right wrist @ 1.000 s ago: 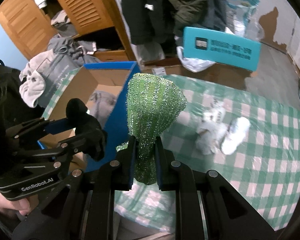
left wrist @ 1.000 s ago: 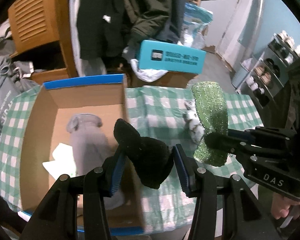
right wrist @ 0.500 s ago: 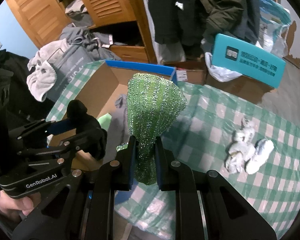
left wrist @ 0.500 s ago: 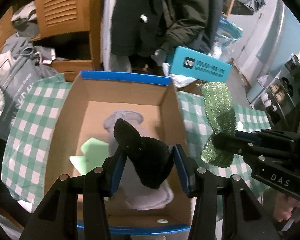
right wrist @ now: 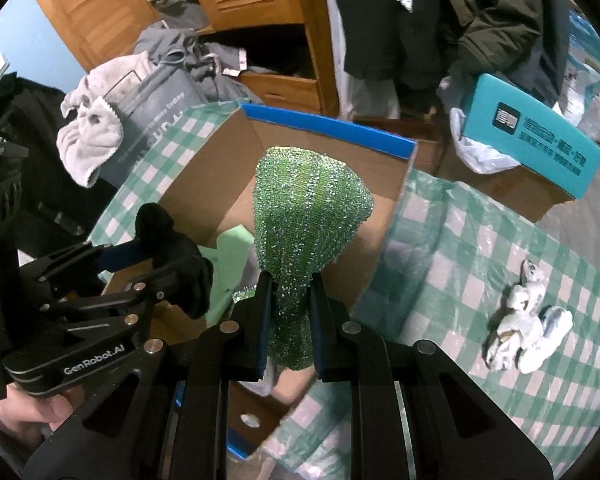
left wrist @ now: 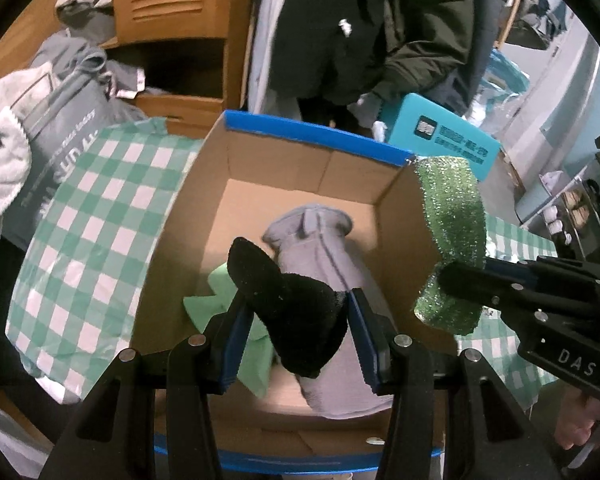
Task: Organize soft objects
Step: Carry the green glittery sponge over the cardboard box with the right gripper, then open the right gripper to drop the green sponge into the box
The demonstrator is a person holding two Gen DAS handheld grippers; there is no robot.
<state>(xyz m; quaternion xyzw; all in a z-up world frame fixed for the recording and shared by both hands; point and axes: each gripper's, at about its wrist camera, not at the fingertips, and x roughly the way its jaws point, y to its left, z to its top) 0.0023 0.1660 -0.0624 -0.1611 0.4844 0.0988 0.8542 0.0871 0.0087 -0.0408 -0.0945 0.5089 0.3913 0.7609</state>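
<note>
1. The left claw (left wrist: 296, 316) grips a black sock (left wrist: 288, 304) between its blue pads, held above the open cardboard box (left wrist: 316, 140).
2. Inside the box lie a grey cloth (left wrist: 324, 248) and a light green cloth (left wrist: 220, 300), touching each other.
3. The right claw (right wrist: 288, 320) pinches a glittery green scouring cloth (right wrist: 308, 216) over the box's right wall.
4. A white crumpled bundle (right wrist: 528, 320) lies on the checked desk (right wrist: 460, 240), well apart from the box.

Left hand-held gripper (left wrist: 296, 316) and right hand-held gripper (right wrist: 288, 312) both clamped, side by side.
</note>
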